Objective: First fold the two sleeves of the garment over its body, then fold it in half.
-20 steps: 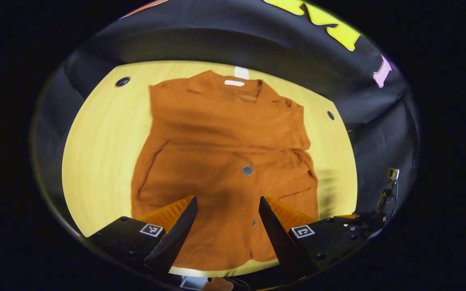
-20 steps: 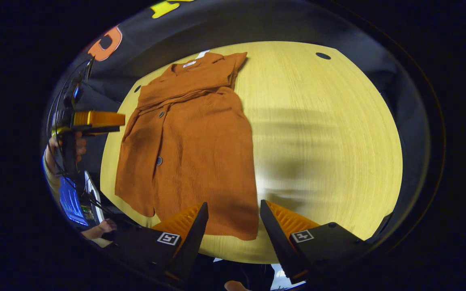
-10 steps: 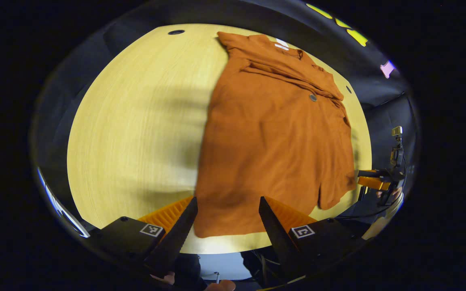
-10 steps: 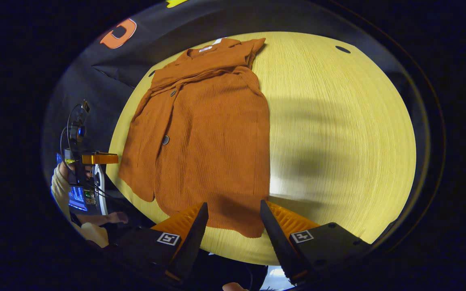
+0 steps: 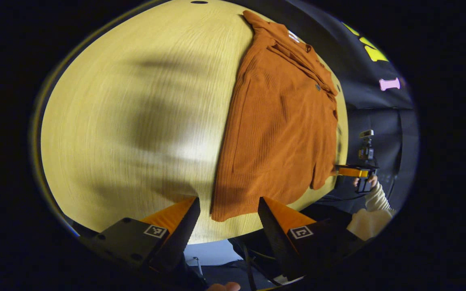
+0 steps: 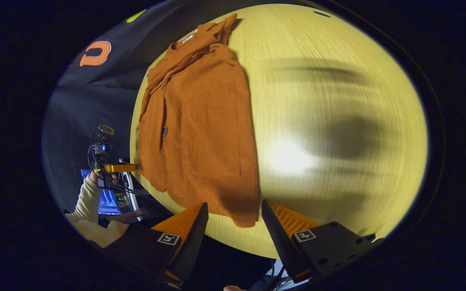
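- Rust-orange cloth: one garment (image 5: 281, 129) lay flat on the worktop (image 5: 136, 121), collar at the far edge, hem at the near edge.
- Both sleeves were already folded in over the body, leaving one long narrow shape; it had not been folded in half.
- Two buttons could be counted: one near the collar (image 5: 317, 86) in the left gripper view, one lower on the placket (image 6: 164, 130) in the right gripper view.
- One pale label (image 5: 293, 37) showed inside the collar.
- Two grippers were in play. The left gripper (image 5: 228, 210) hovered with fingers spread, empty, above the hem corner on its side, not touching the cloth.
- The right gripper (image 6: 234, 216) was likewise spread and empty, above the opposite hem corner.
- Each gripper also appeared far off in the other's view, held by a hand (image 5: 364, 182) in a pale sleeve (image 6: 85, 198).
- One lit screen (image 6: 105, 200) sat below the worktop edge.
- Two dark round holes (image 5: 199, 2) (image 6: 321, 13) marked the worktop's far corners.
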The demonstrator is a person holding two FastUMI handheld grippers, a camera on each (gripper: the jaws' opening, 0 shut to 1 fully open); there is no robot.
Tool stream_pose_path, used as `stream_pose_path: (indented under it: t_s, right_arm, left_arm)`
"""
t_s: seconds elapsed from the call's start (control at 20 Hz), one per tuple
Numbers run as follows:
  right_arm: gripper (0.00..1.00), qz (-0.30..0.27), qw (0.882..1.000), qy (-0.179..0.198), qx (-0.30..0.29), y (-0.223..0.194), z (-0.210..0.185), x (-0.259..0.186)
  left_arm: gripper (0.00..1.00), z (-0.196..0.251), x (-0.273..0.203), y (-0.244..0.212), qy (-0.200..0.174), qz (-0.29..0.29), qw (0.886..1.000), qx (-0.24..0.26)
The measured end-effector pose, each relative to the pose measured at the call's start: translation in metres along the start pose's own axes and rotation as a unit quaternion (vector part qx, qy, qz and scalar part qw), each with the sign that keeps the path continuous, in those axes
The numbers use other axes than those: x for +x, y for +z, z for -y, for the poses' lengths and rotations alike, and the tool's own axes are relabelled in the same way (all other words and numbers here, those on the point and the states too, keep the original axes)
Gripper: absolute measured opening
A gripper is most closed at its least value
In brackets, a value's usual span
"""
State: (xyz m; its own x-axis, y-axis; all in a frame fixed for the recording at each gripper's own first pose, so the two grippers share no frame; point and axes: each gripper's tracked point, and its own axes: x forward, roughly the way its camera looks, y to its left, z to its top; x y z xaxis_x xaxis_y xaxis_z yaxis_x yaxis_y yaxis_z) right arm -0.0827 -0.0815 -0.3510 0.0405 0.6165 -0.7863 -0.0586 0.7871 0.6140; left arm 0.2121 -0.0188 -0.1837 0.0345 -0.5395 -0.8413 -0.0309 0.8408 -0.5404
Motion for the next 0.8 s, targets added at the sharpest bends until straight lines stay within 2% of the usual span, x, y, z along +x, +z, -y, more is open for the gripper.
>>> stream_pose_path:
  t_s: [0.05, 0.1, 0.2, 0.3, 0.45, 0.5, 0.55, 0.65, 0.7, 0.8]
  right_arm:
    - [0.8, -0.004, 1.0, 0.012, 0.012, 0.002, 0.0, 0.001]
    - [0.84, -0.008, 1.0, 0.014, 0.017, 0.003, 0.001, 0.002]
    - [0.8, -0.011, 1.0, 0.024, 0.015, 0.006, -0.009, 0.01]
    - [0.8, -0.015, 0.999, 0.03, 0.003, 0.005, -0.019, 0.016]
    - [0.81, -0.02, 0.999, 0.037, 0.0, 0.007, -0.032, 0.027]
    - [0.77, -0.022, 0.999, 0.037, 0.001, 0.008, -0.033, 0.028]
    - [0.78, -0.023, 0.999, 0.032, 0.001, 0.008, -0.031, 0.029]
    - [0.71, -0.025, 0.999, 0.025, 0.003, 0.008, -0.027, 0.031]
    - [0.61, -0.025, 0.999, 0.023, 0.008, 0.011, -0.025, 0.031]
    - [0.51, -0.023, 0.999, 0.028, 0.017, 0.011, -0.027, 0.032]
  left_arm:
    - [0.94, 0.0, 0.001, 0.0, -0.006, -0.009, 1.0, 0.013]
    - [0.92, -0.001, 0.002, 0.0, -0.006, -0.014, 1.0, 0.021]
    - [0.89, -0.004, 0.002, -0.001, 0.001, -0.02, 0.999, 0.032]
    - [0.85, 0.0, 0.005, 0.002, 0.005, -0.022, 0.999, 0.032]
    - [0.85, 0.005, 0.007, 0.004, 0.01, -0.017, 1.0, 0.017]
    - [0.85, 0.005, 0.008, 0.006, 0.016, -0.016, 1.0, 0.01]
    - [0.85, 0.002, 0.01, 0.004, 0.027, -0.017, 0.999, 0.006]
    - [0.67, 0.001, 0.01, 0.004, 0.039, -0.013, 0.999, -0.006]
    - [0.56, 0.003, 0.01, 0.005, 0.04, -0.012, 0.999, -0.009]
    - [0.55, 0.002, 0.012, 0.003, 0.051, -0.011, 0.999, -0.005]
